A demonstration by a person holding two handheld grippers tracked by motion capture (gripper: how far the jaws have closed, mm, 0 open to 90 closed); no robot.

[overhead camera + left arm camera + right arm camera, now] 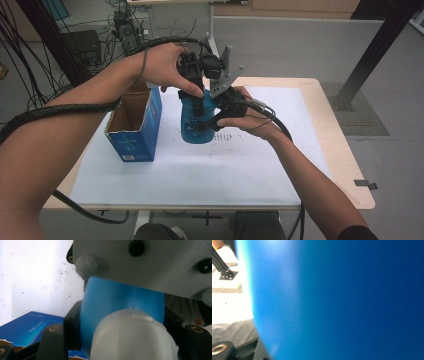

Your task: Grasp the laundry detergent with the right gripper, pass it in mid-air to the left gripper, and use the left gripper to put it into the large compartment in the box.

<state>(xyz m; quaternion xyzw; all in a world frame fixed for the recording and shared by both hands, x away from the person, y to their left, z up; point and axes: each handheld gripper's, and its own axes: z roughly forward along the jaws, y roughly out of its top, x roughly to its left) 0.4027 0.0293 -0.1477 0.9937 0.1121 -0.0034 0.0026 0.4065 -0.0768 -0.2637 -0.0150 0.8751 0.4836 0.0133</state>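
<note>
A blue bottle (pixel 195 127) with a white cap (pixel 132 335) stands on the white sheet (pixel 200 175) at the table's middle. My left gripper (pixel 199 99) comes down from above and is shut around the bottle's top, the cap sitting between its black jaws. My right gripper (pixel 211 119) reaches in from the right and is shut on the bottle's blue body (pixel 337 300), which lies close against its camera. Its grey three-cornered plate (pixel 225 75) sticks up over the bottle. The bottle's upper part is hidden by both grippers in the high view.
An open blue cardboard box (pixel 135 125) stands just left of the bottle, its lid flaps up; its blue side (pixel 27 327) is near the left jaw. The table's right edge (pixel 345 150) has bare wood. A black frame post (pixel 380 45) stands beyond.
</note>
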